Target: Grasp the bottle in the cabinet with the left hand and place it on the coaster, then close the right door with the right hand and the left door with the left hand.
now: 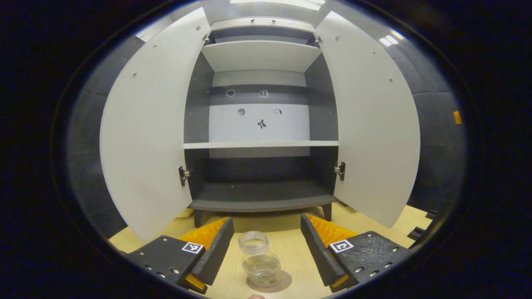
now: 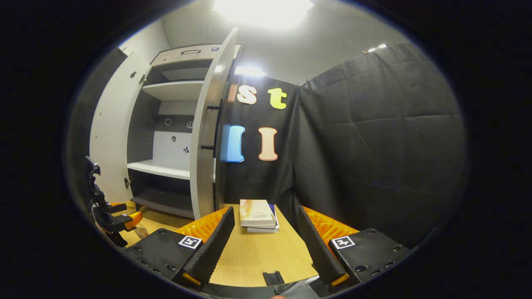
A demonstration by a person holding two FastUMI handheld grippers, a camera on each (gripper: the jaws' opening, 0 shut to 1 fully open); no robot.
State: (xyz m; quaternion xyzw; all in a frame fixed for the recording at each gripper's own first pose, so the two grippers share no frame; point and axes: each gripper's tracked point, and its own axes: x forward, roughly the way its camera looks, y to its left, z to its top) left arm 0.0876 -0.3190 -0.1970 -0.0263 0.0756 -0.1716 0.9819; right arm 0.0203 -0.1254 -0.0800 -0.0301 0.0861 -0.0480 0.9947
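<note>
A small clear bottle (image 1: 260, 259) stands upright on a round brown coaster (image 1: 282, 284) on the wooden table, between the spread fingers of my left gripper (image 1: 266, 257), which is open and not touching it. Ahead, the cabinet (image 1: 261, 124) has both white doors swung wide: left door (image 1: 145, 128), right door (image 1: 374, 124). Its shelves hold nothing. In the right gripper view my right gripper (image 2: 266, 249) is open over the table, with the right door (image 2: 208, 137) seen edge-on to its left. The left gripper (image 2: 110, 220) shows at far left there.
A stack of books (image 2: 257, 216) lies on the table (image 2: 249, 253) by the black cloth wall, just right of the right door's edge. A small dark clip (image 2: 272, 277) sits at the table's near edge. The cabinet stands on short legs at the table's back.
</note>
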